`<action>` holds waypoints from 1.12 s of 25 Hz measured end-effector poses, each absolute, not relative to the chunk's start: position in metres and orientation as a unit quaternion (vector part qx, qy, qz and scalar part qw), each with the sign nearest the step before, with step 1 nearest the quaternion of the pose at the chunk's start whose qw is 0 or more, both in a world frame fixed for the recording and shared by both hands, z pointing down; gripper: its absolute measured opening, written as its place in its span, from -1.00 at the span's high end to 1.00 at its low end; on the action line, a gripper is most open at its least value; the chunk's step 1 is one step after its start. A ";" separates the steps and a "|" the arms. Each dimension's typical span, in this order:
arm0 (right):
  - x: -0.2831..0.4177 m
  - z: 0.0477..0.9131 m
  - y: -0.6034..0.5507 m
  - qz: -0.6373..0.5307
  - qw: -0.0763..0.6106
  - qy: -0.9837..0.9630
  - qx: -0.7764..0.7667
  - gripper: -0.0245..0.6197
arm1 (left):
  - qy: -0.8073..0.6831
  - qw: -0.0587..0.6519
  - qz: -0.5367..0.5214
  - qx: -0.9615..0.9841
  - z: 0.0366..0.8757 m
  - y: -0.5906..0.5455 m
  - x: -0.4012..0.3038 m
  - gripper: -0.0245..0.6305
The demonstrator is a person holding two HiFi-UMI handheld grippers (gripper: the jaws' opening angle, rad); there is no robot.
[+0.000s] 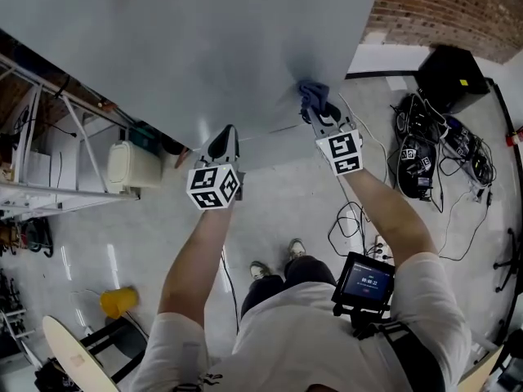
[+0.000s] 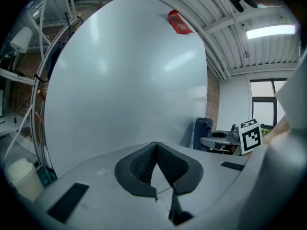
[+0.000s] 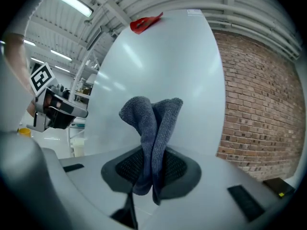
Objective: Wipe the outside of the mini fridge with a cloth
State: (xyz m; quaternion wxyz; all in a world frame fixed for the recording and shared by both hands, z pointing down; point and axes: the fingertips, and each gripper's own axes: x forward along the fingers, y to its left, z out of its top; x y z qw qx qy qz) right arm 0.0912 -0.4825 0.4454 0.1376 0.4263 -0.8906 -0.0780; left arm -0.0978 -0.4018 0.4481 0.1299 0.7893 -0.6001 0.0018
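Observation:
The mini fridge (image 1: 204, 47) is a large pale grey-white panel filling the upper head view; it also fills the left gripper view (image 2: 124, 80) and the right gripper view (image 3: 163, 61). My right gripper (image 1: 317, 114) is shut on a grey-blue cloth (image 3: 151, 123), whose bunched top (image 1: 313, 96) presses against the fridge's lower edge. My left gripper (image 1: 223, 144) is shut with nothing in it, its jaws closed together just off the fridge surface (image 2: 154, 150). A red tag (image 3: 144, 23) sits near the fridge's far edge.
A metal rack (image 1: 49, 137) with a white jug (image 1: 131, 166) stands at the left. Cables and black gear (image 1: 433, 153) lie on the floor at the right, below a brick wall (image 1: 449, 6). A yellow object (image 1: 118, 302) lies on the floor.

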 end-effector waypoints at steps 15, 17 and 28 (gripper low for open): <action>-0.070 0.560 -0.401 -0.062 0.105 -0.942 0.312 0.67 | -0.650 0.096 -0.019 0.754 0.544 -0.348 -0.200 0.93; -0.092 0.579 -0.393 -0.063 0.103 -0.947 0.298 0.67 | -0.657 0.095 -0.021 0.748 0.564 -0.343 -0.215 0.93; -0.180 0.687 -0.369 -0.080 0.099 -0.960 0.248 0.67 | -0.679 0.079 -0.039 0.729 0.670 -0.331 -0.268 0.93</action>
